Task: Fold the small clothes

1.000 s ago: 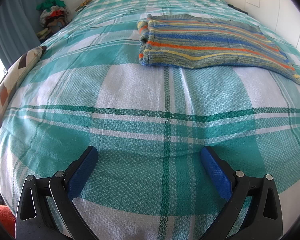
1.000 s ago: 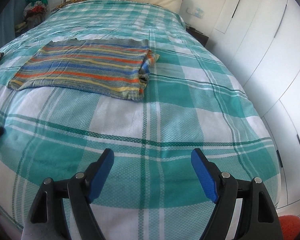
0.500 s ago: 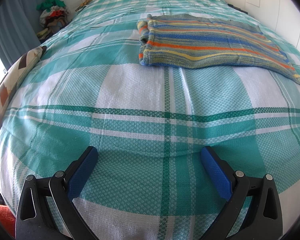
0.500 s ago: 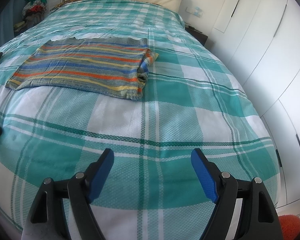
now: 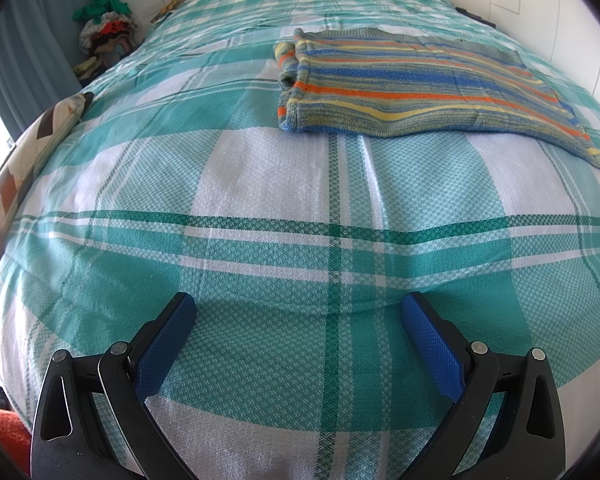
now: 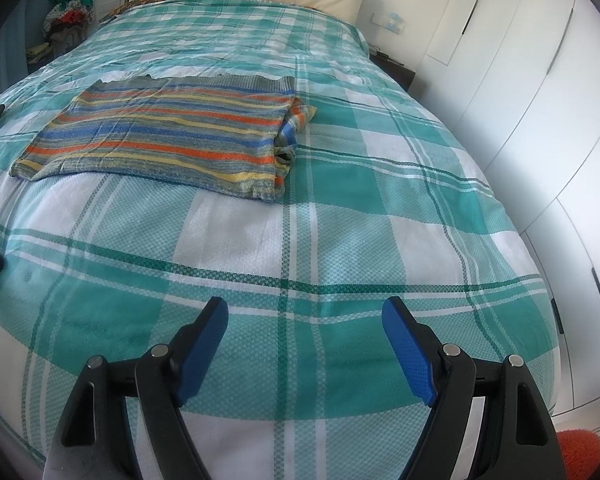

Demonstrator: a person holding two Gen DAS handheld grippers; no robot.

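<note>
The striped sweater point(image 5: 416, 88) is lying flat mid-bed on the checked bedspread point(image 5: 260, 184), looking partly folded, with a sleeve tucked under one side edge. Left tongs point(image 5: 298, 320) and right tongs point(image 6: 305, 322) are both hovering spread wide, gripping nothing, well short of it. Probably at least one more fold is remaining.

Folded sweater point(image 6: 168, 140) lies mid-bed point(image 6: 340, 216) — wardrobe point(image 6: 520, 80) right of it.
</note>
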